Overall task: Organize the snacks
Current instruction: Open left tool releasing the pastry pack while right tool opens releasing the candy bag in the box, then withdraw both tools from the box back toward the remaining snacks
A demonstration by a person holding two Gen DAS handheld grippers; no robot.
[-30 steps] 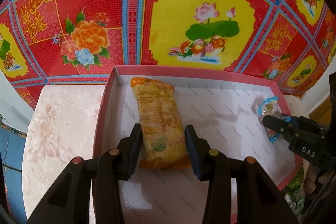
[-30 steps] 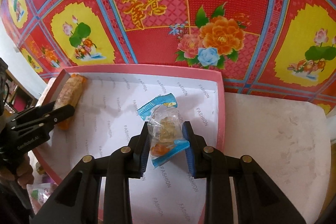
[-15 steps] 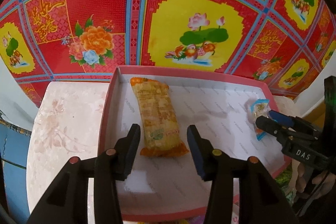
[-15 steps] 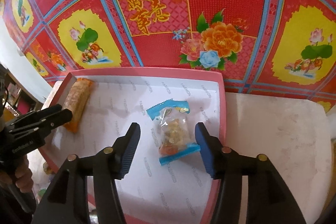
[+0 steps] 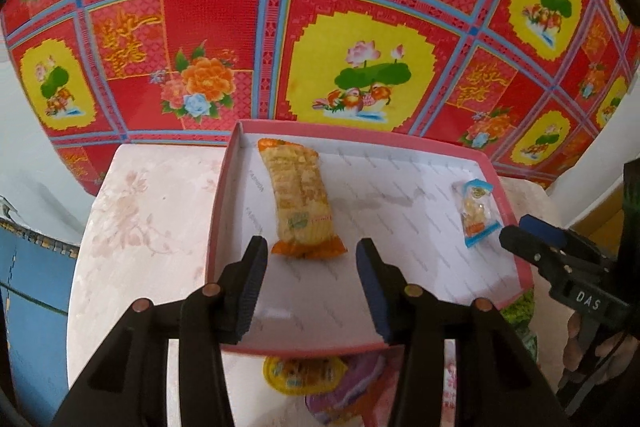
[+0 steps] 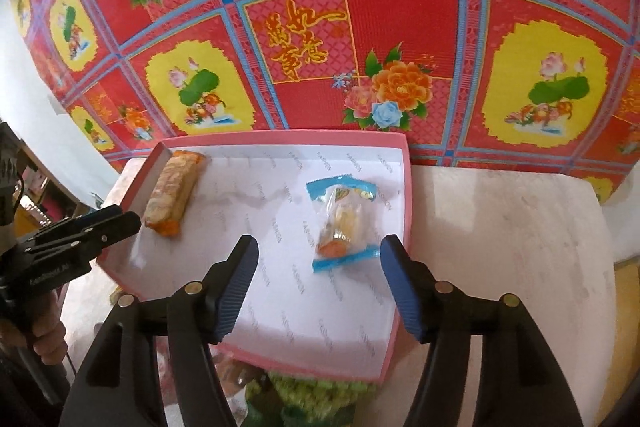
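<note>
where snacks lie, pink tray [image 5: 218,211], orange packet [image 5: 298,199], blue-edged packet [image 6: 344,223]

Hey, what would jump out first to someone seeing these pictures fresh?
The loud red and yellow flowered mat behind the table fills the upper half. Below it, a shallow pink-rimmed white box holds a long orange-ended cracker packet at its left and a small blue-edged clear candy bag at its right.

Soft, even daylight filled both views, with only faint shadows inside the pink box [image 5: 219,211]. Fisheye distortion curved the red patterned floor mat [image 6: 400,27] beyond the box, corners were black, and packets below the box's near edge looked blurred.
</note>
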